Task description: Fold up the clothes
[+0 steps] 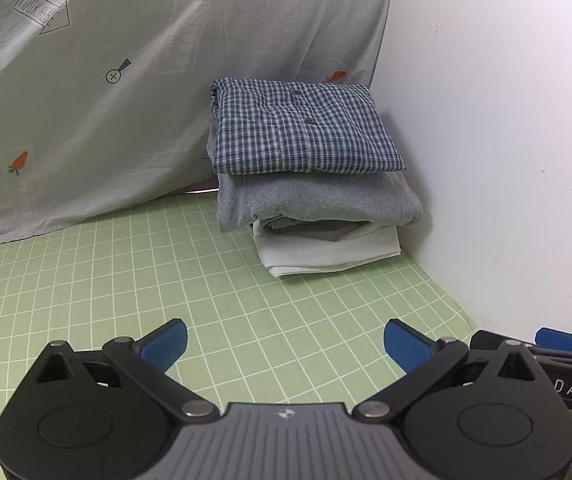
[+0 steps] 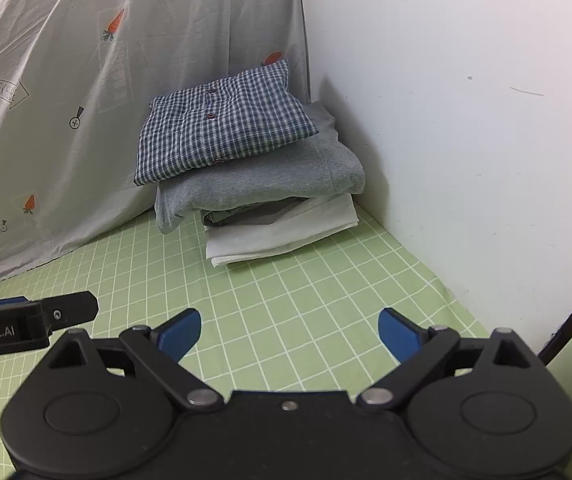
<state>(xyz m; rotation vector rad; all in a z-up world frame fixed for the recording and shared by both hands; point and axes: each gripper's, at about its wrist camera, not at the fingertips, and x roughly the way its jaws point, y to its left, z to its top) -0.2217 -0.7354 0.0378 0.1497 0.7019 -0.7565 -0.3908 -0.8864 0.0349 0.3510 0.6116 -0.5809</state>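
Blue fingers (image 1: pixel 166 344) of the left gripper (image 1: pixel 285 346) are spread wide and hold nothing above a green checked sheet (image 1: pixel 126 288); the right gripper (image 2: pixel 289 334) beside it is equally wide and empty. Three folded clothes are stacked in the far corner, against a white wall (image 1: pixel 485 140) and a grey carrot-print cloth (image 1: pixel 106 120). A plaid shirt (image 1: pixel 301 128) lies on top, a grey top (image 1: pixel 317 200) beneath it, and a white garment (image 1: pixel 325 250) at the bottom.
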